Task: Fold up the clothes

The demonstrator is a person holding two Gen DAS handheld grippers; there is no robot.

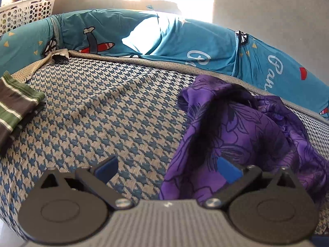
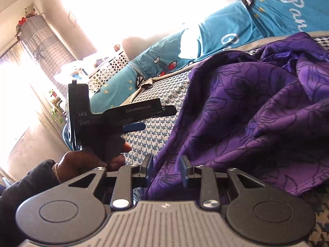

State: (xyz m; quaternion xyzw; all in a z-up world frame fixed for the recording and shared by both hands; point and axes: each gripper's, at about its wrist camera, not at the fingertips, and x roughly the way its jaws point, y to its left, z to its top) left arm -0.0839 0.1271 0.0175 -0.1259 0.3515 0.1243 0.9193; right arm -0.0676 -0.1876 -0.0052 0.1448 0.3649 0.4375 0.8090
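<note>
A crumpled purple garment [image 1: 242, 135] with dark flower outlines lies on the blue-and-beige houndstooth bed mat [image 1: 102, 113]. My left gripper [image 1: 167, 168] is open wide just above the mat. The garment's near left edge reaches in beside its right blue pad, and the pads press on nothing. In the right wrist view the purple garment [image 2: 257, 107] fills the right half. My right gripper [image 2: 167, 169] is open a little, a fold of that cloth lying loose between its blue pads. A hand [image 2: 82, 160] in a dark sleeve holds the left gripper [image 2: 156, 117] to the left.
A folded green, brown and white striped garment [image 1: 16, 107] rests at the mat's left edge. A rolled teal printed quilt [image 1: 164, 39] runs along the far side. A white perforated basket [image 1: 26, 10] stands beyond it at the back left. Bright window light washes out the background.
</note>
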